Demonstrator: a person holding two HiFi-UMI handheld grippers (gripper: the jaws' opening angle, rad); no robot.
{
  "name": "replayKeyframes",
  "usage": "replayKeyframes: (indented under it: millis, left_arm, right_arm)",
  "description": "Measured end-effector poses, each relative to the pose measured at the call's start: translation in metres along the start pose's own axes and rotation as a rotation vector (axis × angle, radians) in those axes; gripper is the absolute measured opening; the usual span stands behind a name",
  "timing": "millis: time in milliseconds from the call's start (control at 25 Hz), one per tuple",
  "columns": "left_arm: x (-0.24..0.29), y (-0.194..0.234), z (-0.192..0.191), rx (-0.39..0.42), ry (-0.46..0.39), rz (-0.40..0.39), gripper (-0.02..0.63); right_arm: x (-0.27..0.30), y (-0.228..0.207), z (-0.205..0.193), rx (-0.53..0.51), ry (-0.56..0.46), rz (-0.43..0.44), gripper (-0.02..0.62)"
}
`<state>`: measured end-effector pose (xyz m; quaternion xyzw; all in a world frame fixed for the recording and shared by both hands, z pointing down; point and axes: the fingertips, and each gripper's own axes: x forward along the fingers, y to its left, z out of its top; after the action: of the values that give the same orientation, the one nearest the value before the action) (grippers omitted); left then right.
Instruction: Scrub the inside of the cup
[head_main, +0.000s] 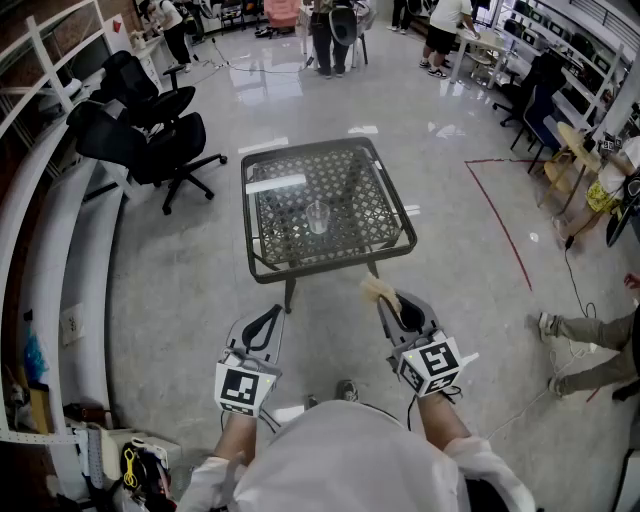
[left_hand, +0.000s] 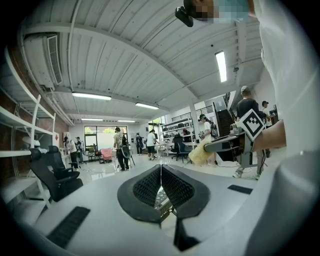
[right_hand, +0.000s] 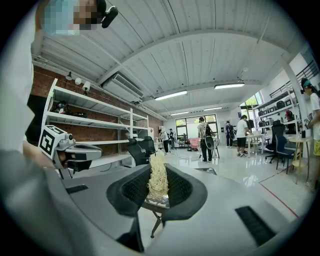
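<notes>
Left gripper (head_main: 272, 313) jaws pressed together; right gripper (head_main: 394, 304) pinching scrubber (head_main: 378, 290) — cup (head_main: 317, 216) far from table (head_main: 330, 262) edges.

A square, dark-framed worktop (head_main: 330, 263) with a lattice-patterned glass top stands on the glossy floor (head_main: 180, 300); a clear cup (head_main: 317, 216) stands upright near its middle.

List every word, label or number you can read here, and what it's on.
None readable in any view.
Marker cubes on left gripper and right gripper: black-and-white square patterns, no letters.
The cup and scrubber show no print.
</notes>
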<state>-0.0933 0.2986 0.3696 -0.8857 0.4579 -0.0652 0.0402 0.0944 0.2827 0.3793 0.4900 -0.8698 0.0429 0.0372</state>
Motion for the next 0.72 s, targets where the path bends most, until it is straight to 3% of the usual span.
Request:
replayKeyframes:
  millis: [720]
  left_arm:
    - [-0.026,0.011,-0.026,-0.023,0.034,-0.048,0.034]
  right_arm:
    - [-0.008,0.023,0.0,0.068,-0.044,-0.06,0.086]
